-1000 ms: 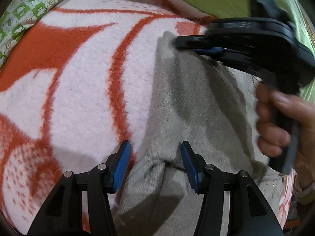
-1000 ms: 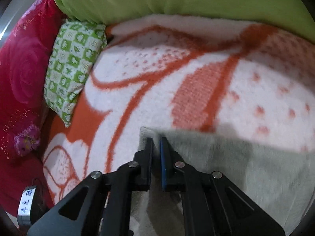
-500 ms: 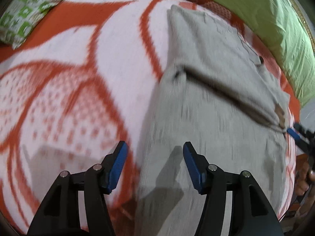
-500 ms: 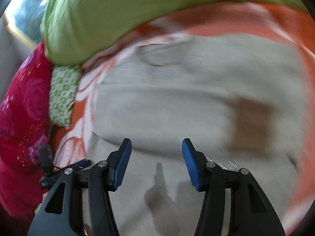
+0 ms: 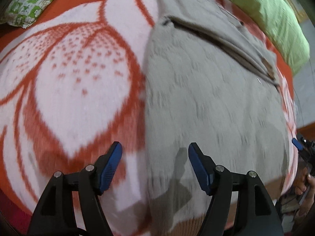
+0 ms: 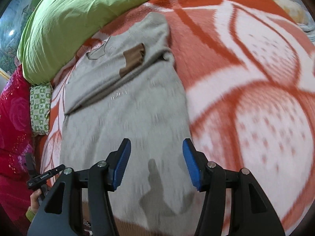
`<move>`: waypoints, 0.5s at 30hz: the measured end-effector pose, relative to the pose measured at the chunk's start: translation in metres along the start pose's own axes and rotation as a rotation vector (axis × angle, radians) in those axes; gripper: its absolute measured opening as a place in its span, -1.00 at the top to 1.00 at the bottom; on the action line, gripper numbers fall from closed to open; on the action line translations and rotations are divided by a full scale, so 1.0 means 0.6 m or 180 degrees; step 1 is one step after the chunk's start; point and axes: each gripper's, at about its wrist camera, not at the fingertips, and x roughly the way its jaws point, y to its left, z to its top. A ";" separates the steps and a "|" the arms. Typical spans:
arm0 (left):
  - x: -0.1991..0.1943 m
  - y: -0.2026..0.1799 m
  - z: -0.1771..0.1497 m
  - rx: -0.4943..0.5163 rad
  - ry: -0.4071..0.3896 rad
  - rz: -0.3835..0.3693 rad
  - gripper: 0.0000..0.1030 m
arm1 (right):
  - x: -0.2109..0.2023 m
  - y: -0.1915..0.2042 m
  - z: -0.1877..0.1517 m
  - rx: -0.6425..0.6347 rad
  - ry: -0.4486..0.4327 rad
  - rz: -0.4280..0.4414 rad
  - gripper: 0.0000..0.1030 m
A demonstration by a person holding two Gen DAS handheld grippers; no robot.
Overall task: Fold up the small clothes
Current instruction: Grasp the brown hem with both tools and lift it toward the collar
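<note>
Each hand-held gripper, left (image 5: 155, 164) and right (image 6: 155, 160), had matte black angular arms with round silver screws and ribbed blue pads (image 5: 110, 166). Bare fingers (image 5: 307, 182) gripped a black handle; a yellow-green cuff (image 6: 29, 215) covered the other wrist.

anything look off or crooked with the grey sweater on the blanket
Nothing damaged. The grey knit sweater lies flat on the orange-and-white blanket, but its brown-cuffed sleeve is folded across the chest at a slant, not square.
</note>
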 end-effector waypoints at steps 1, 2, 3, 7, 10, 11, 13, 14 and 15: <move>-0.007 0.001 -0.017 0.0058 0.0021 -0.0042 -0.37 | -0.008 -0.004 -0.015 0.0010 -0.0006 -0.0024 -0.12; -0.010 -0.001 -0.031 0.0126 0.0046 -0.0077 -0.37 | -0.014 -0.010 -0.031 0.0032 0.0002 -0.0032 -0.12; -0.013 -0.001 -0.047 0.0182 0.0078 -0.0105 -0.37 | -0.020 -0.017 -0.044 0.0056 0.0004 -0.0033 -0.12; -0.027 0.006 -0.115 0.0296 0.0132 -0.0218 -0.40 | -0.044 -0.039 -0.099 0.0191 -0.0021 -0.0083 -0.12; -0.030 -0.001 -0.150 0.0337 0.0146 -0.0318 -0.41 | -0.058 -0.050 -0.136 0.0272 0.0022 -0.0032 -0.12; -0.031 -0.005 -0.160 0.0338 0.0163 -0.0381 -0.41 | -0.058 -0.050 -0.144 0.0271 0.0048 -0.0003 -0.13; -0.028 -0.011 -0.170 0.0361 0.0205 -0.0453 -0.42 | -0.053 -0.051 -0.161 0.0264 0.0137 0.0078 -0.17; -0.021 -0.023 -0.168 0.0388 0.0211 -0.0421 -0.43 | -0.042 -0.053 -0.170 0.0271 0.0223 0.0125 -0.17; -0.016 -0.030 -0.162 0.0412 0.0213 -0.0368 -0.43 | -0.036 -0.053 -0.174 0.0276 0.0267 0.0140 -0.17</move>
